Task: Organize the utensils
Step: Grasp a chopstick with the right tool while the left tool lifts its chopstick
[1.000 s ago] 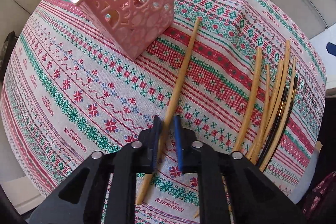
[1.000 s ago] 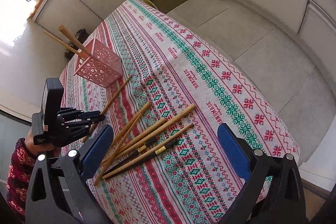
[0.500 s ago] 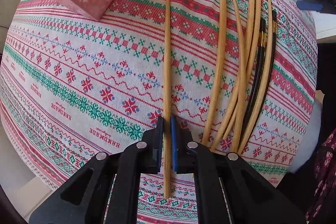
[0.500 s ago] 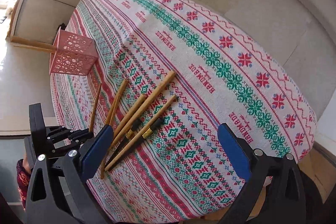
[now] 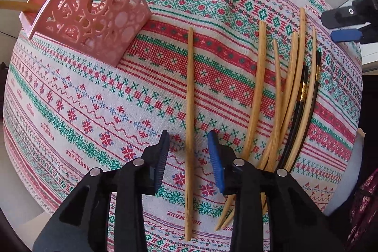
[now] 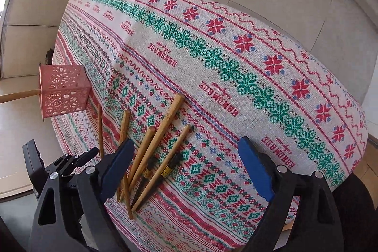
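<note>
Tablecloth (image 6: 212,77) repeats red "HANDMADE" lettering beside green snowflake band (image 6: 236,72)

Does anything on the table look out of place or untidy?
Yes. The chopsticks lie loose and crossed on the cloth, one stick apart from them, not in the pink holder. Nothing looks damaged.

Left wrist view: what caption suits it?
Left gripper, jaws just opened, straddles one wooden chopstick lying beside a pink holder.
</note>
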`<action>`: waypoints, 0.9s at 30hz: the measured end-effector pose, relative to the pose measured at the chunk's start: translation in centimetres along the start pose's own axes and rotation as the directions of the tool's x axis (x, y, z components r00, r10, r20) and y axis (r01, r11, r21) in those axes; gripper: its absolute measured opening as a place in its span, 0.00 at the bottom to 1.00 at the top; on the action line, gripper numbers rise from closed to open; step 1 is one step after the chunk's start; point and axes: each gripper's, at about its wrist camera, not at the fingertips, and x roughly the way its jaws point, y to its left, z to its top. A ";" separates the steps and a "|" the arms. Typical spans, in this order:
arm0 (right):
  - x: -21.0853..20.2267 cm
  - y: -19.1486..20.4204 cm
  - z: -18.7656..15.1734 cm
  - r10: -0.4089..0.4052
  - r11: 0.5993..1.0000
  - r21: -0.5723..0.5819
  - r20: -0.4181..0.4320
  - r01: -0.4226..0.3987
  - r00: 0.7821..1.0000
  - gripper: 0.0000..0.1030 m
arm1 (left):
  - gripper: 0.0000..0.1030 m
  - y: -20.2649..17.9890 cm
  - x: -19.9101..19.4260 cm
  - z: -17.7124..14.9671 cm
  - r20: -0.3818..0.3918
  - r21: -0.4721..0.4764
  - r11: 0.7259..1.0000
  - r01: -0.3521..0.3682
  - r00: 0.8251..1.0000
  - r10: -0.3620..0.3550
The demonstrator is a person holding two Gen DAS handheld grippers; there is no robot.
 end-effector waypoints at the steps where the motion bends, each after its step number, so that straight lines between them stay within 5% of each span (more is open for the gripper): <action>1: 0.0 -0.2 -0.1 0.006 1.000 0.014 -0.009 -0.006 1.000 0.83 | 0.32 0.0 0.1 0.3 0.003 -0.006 1.000 0.004 1.000 -0.004; 4: 0.1 -0.7 -0.5 0.013 0.998 0.054 -0.036 -0.011 0.999 0.78 | 0.06 -0.8 0.1 0.8 -0.001 0.022 0.999 0.034 0.999 -0.034; 7: 0.5 -0.3 -1.0 0.042 0.996 0.077 -0.092 -0.035 0.995 0.51 | 0.06 -1.8 0.0 0.8 0.009 0.007 1.000 0.010 1.000 -0.010; 14: 1.3 4.9 -3.7 0.126 0.990 -0.047 -0.132 -0.133 0.983 0.49 | 0.06 -2.1 -3.3 -2.2 0.155 -0.141 0.988 0.055 0.987 -0.033; 21: 3.1 7.7 -4.4 0.178 0.978 -0.092 -0.118 -0.189 0.977 0.49 | 0.06 -2.0 -4.9 -3.3 0.168 -0.178 0.984 0.025 0.986 0.006; 27: 5.1 9.3 -3.7 0.138 0.981 -0.122 -0.102 -0.150 0.985 0.47 | 0.06 0.2 -5.1 -4.9 0.187 -0.196 0.980 0.029 0.982 0.009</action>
